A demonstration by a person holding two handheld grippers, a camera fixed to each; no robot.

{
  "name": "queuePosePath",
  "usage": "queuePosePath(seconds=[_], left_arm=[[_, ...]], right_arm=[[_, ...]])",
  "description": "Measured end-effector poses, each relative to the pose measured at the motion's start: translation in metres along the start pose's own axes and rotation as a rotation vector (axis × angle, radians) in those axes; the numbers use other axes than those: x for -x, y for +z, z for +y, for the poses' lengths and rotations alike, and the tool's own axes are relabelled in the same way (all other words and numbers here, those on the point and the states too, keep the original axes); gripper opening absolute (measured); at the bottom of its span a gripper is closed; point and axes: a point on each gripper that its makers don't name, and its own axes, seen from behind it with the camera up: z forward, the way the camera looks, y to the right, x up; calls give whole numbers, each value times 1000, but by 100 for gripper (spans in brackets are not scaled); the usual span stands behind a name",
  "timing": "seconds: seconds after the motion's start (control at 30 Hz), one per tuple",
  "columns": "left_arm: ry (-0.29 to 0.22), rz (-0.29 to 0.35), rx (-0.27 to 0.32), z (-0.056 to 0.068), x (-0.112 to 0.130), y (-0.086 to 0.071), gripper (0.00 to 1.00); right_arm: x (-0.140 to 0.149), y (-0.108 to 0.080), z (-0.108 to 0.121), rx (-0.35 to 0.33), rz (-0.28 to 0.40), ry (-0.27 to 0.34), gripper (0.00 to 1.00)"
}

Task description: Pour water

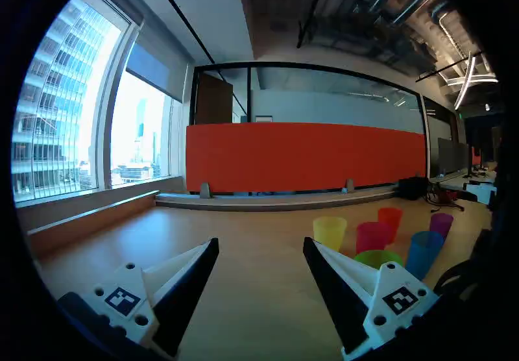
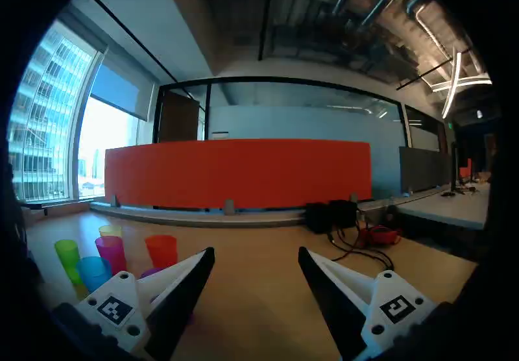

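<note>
Several coloured plastic cups stand grouped on the wooden table (image 1: 259, 309). In the left gripper view they are ahead and to the right: a yellow cup (image 1: 329, 231), a pink cup (image 1: 372, 236), an orange cup (image 1: 390, 221), a purple cup (image 1: 441, 224), a blue cup (image 1: 423, 252) and a green cup (image 1: 377, 258), which is partly behind the right finger. My left gripper (image 1: 261, 244) is open and holds nothing. In the right gripper view the cups sit at the lower left: green cup (image 2: 67, 257), pink cup (image 2: 111, 252), orange cup (image 2: 161, 250), blue cup (image 2: 95, 272). My right gripper (image 2: 255, 254) is open and holds nothing.
An orange partition (image 1: 305, 156) runs along the table's far edge. Big windows (image 1: 65, 127) line the left wall. A black bag (image 2: 331, 215) and tangled cables (image 2: 370, 237) lie on the table to the right, with a white desk (image 2: 447, 208) beyond.
</note>
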Motion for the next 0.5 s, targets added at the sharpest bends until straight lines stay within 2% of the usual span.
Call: queuePosePath(seconds=[0.5], left_arm=[[0,0,0,0,1,0,96]], right_arm=[[8,0,-4,-8,-29,-16,100]])
